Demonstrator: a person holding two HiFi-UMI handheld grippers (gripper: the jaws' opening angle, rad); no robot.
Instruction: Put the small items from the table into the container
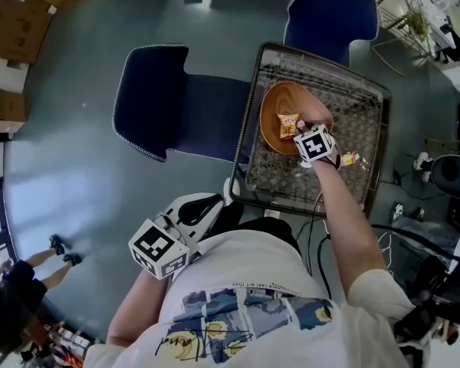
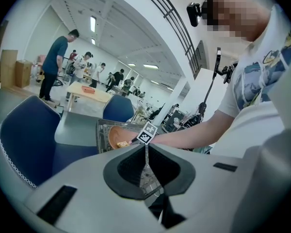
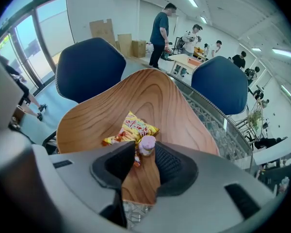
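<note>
A wooden bowl (image 1: pixel 272 110) stands on the wire-mesh table (image 1: pixel 360 113) with a yellow snack packet (image 1: pixel 288 123) lying in it. My right gripper (image 1: pixel 303 135) hangs over the bowl's near rim, pointing steeply down. In the right gripper view its tips (image 3: pixel 144 147) are shut on a small pink wrapped item (image 3: pixel 147 143), just above the bowl (image 3: pixel 150 96) and beside the packet (image 3: pixel 131 129). Another small colourful item (image 1: pixel 349 159) lies on the mesh to the right of that hand. My left gripper (image 1: pixel 224 198) is held off the table's near left corner, jaws together and empty (image 2: pixel 146 147).
Two blue chairs (image 1: pixel 149 98) (image 1: pixel 330 14) stand at the table's left and far sides. Cables and equipment (image 1: pixel 437 175) lie on the floor to the right. Several people stand at a table far back (image 2: pixel 58 67).
</note>
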